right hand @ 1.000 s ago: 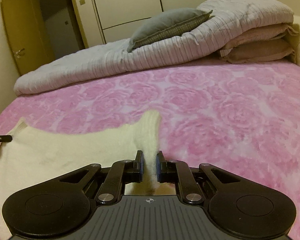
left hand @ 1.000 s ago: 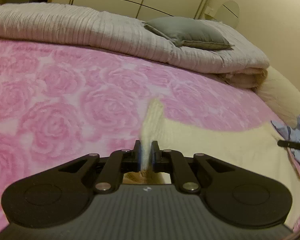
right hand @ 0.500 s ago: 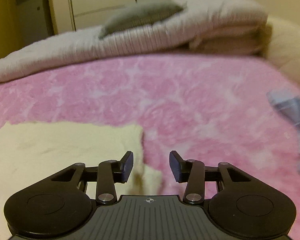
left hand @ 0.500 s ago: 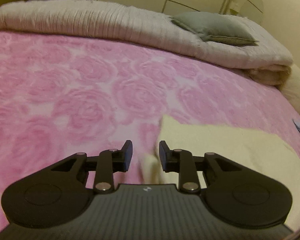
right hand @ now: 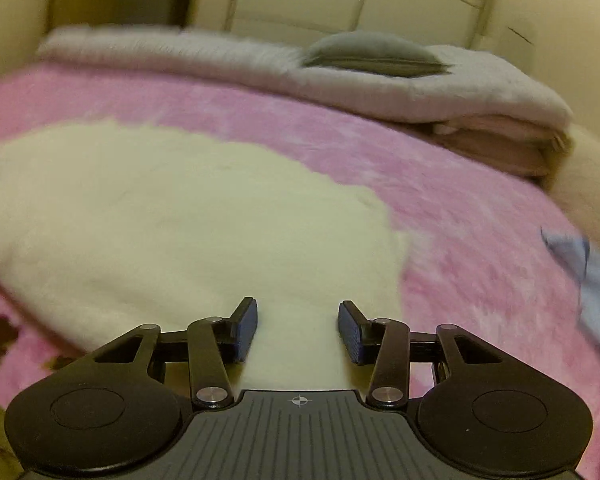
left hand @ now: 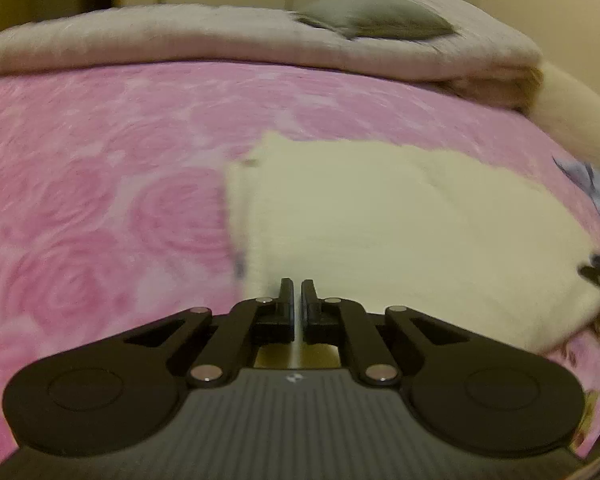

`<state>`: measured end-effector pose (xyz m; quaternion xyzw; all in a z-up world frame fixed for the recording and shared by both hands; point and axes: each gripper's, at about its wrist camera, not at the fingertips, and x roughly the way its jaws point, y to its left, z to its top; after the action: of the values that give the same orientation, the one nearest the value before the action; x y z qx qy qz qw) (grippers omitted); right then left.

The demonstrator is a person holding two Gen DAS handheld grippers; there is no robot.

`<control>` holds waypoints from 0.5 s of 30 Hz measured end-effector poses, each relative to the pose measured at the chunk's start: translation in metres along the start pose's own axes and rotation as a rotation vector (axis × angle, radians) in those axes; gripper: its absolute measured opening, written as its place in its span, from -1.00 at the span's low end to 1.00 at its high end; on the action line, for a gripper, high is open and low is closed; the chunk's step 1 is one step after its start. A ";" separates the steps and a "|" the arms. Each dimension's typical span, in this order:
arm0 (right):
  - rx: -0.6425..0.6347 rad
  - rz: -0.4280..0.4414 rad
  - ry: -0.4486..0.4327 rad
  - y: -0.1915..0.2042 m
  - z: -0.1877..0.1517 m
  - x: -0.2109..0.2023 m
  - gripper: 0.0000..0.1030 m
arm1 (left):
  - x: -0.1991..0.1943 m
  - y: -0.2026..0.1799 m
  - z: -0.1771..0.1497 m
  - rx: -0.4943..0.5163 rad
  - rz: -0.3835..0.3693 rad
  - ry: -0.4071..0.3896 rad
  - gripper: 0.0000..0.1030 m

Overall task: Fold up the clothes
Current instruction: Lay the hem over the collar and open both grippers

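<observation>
On the pink rose-patterned fleece bedspread (left hand: 100,200), left wrist view: folded cream fuzzy garment (left hand: 380,220) lies flat, blurred. Black left gripper (left hand: 297,292) has just closed, jaws nearly together over the cream edge; whether fabric is pinched, cannot tell. Grey cushion (left hand: 376,20) sits on a folded pale quilt (left hand: 220,40).

Right wrist view: right gripper (right hand: 297,320) has opened, blue pads apart, cream garment below. No readable writing.
</observation>
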<state>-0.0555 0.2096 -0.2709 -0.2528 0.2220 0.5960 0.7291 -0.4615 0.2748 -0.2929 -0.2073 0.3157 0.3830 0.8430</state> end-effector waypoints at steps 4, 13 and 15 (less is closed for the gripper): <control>0.070 0.009 0.040 -0.015 0.004 -0.009 -0.14 | -0.018 0.009 0.004 -0.036 0.003 -0.004 -0.94; 0.102 -0.015 0.033 0.015 0.015 -0.043 -0.14 | -0.022 -0.024 -0.001 -0.013 -0.035 0.020 -0.78; 0.093 -0.034 0.092 0.020 0.004 -0.030 -0.14 | -0.012 -0.031 -0.005 -0.005 0.016 0.065 -0.79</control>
<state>-0.0811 0.1928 -0.2511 -0.2494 0.2784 0.5605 0.7390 -0.4453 0.2464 -0.2843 -0.2193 0.3437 0.3837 0.8286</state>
